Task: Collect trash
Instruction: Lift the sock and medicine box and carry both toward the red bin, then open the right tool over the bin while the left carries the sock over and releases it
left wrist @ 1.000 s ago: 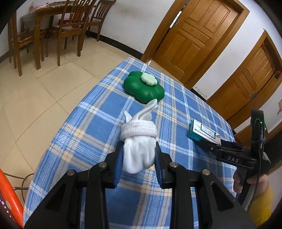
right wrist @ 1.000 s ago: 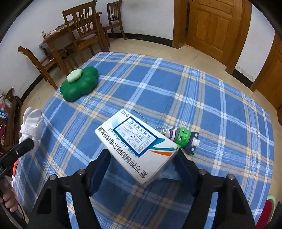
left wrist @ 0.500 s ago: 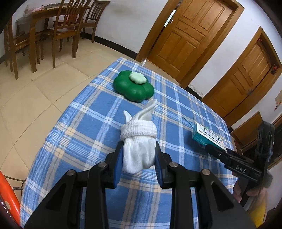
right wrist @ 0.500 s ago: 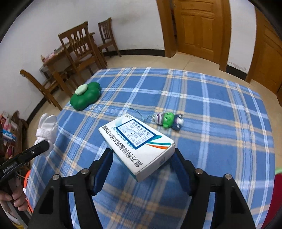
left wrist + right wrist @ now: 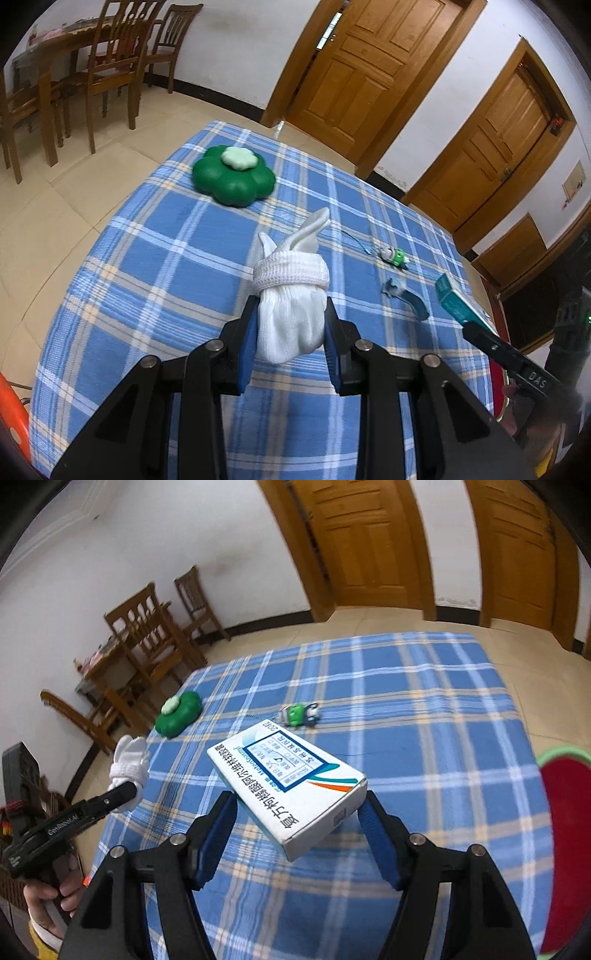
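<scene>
My left gripper (image 5: 290, 326) is shut on a rolled white sock (image 5: 291, 295) and holds it above the blue plaid tablecloth (image 5: 166, 266). The sock also shows at the left of the right wrist view (image 5: 129, 764). My right gripper (image 5: 297, 819) is shut on a white medicine box (image 5: 288, 790) with blue print, held above the table. The box's teal edge shows in the left wrist view (image 5: 458, 306).
A green flower-shaped container (image 5: 234, 179) sits at the table's far left. A small green toy keychain (image 5: 393, 254) and a blue scrap (image 5: 406, 295) lie mid-table. A red bin with a green rim (image 5: 565, 830) is at the right. Wooden chairs (image 5: 110, 70) stand beyond.
Both grippers have risen and pulled back from the table with their loads. The medicine box is lifted clear, uncovering the toy keychain and the blue scrap.
</scene>
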Motion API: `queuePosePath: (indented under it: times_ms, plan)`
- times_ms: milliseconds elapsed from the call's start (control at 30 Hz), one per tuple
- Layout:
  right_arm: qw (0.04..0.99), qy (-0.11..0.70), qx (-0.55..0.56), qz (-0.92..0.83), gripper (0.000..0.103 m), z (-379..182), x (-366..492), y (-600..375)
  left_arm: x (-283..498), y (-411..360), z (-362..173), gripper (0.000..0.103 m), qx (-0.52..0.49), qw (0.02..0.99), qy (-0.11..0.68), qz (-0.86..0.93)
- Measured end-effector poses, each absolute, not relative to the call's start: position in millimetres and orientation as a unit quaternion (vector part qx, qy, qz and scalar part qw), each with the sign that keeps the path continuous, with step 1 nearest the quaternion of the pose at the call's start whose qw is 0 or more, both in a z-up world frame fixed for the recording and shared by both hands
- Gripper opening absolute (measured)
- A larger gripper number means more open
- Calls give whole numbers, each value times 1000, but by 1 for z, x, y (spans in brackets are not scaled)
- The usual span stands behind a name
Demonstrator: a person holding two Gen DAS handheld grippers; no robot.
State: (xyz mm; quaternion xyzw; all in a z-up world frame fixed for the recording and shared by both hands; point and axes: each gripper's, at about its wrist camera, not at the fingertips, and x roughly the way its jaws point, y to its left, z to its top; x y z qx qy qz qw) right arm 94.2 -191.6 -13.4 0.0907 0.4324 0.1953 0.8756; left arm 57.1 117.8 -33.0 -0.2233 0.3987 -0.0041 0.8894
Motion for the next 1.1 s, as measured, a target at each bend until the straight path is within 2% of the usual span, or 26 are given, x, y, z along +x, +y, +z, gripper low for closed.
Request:
queuePosePath:
  times_ms: [767,900,1100]
  plan:
    - [902,388,188,38,70,0,34,-331,64,55,-20,32,-188,889,410,-80]
    - [901,384,202,13,62,-2,26,-353,66,41,-17,32,-178,889,413,-92]
    - [896,386,217,-14,62,-11,21,-375,69,22,-13,32,-161,889,414,-110]
